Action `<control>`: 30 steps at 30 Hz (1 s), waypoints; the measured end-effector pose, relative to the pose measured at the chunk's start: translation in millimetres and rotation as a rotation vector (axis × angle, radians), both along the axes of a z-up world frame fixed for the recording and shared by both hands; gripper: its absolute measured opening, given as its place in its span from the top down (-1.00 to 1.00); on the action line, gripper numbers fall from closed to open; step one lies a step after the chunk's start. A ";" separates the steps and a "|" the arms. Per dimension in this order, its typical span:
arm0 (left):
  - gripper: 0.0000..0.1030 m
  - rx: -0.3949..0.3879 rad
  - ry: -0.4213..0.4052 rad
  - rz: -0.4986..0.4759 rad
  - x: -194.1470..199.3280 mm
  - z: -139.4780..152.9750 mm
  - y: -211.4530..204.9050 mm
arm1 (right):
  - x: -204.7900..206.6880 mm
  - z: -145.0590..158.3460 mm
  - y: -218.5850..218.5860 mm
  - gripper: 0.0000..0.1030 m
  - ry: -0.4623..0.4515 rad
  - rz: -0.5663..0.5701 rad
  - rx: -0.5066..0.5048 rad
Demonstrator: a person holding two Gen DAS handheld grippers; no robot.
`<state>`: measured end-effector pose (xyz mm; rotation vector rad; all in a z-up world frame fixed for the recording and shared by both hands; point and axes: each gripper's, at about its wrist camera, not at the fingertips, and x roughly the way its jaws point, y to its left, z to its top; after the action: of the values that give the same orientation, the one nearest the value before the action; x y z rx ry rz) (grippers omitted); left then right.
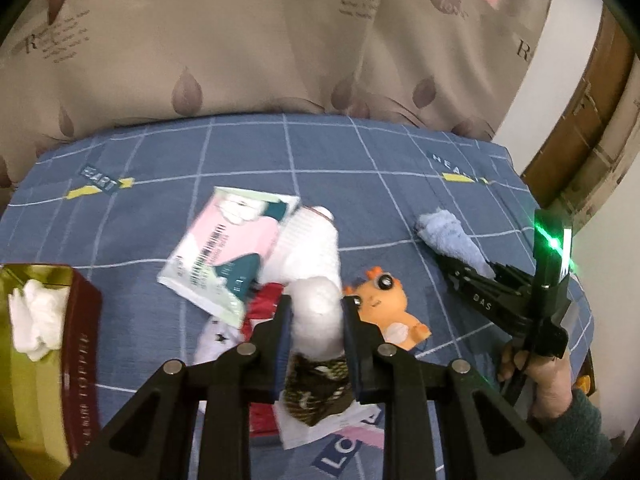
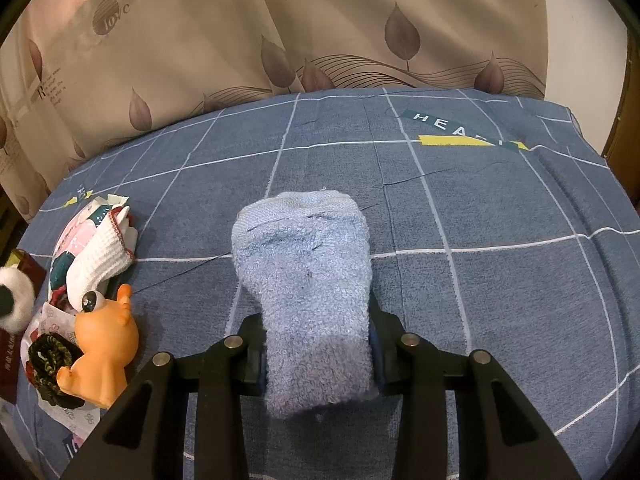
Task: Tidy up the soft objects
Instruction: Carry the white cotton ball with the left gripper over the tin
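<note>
1. Box, red with a gold lining, sits at the far left of the bed and holds white stuffing.
2. Right of the box, the left gripper is clamped on a white plush ball: light, squashy, likely to bulge out unless held across its middle.
3. Farther right of the box, the right gripper pinches a blue fuzzy sock; limp, it should droop, so a mid-length hold seems best.

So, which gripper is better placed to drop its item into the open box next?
Probably left. The left gripper holds the white plush ball close to the box; the right gripper, gripping the blue sock, sits farther away.
</note>
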<state>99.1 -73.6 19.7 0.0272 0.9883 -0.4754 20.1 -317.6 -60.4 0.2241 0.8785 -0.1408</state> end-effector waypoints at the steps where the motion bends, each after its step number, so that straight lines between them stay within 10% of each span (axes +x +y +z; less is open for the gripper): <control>1: 0.54 0.001 -0.002 0.007 0.5 1.9 4.6 | 0.1 0.0 0.7 0.29 0.000 0.000 0.000; 30: 0.54 0.236 -0.057 0.387 10.3 12.7 219.0 | -0.1 -0.7 1.7 0.26 0.006 0.003 -0.020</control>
<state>109.4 145.4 32.4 0.0595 0.9615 -0.0027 20.1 -315.9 -61.1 0.2043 0.8828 -0.1477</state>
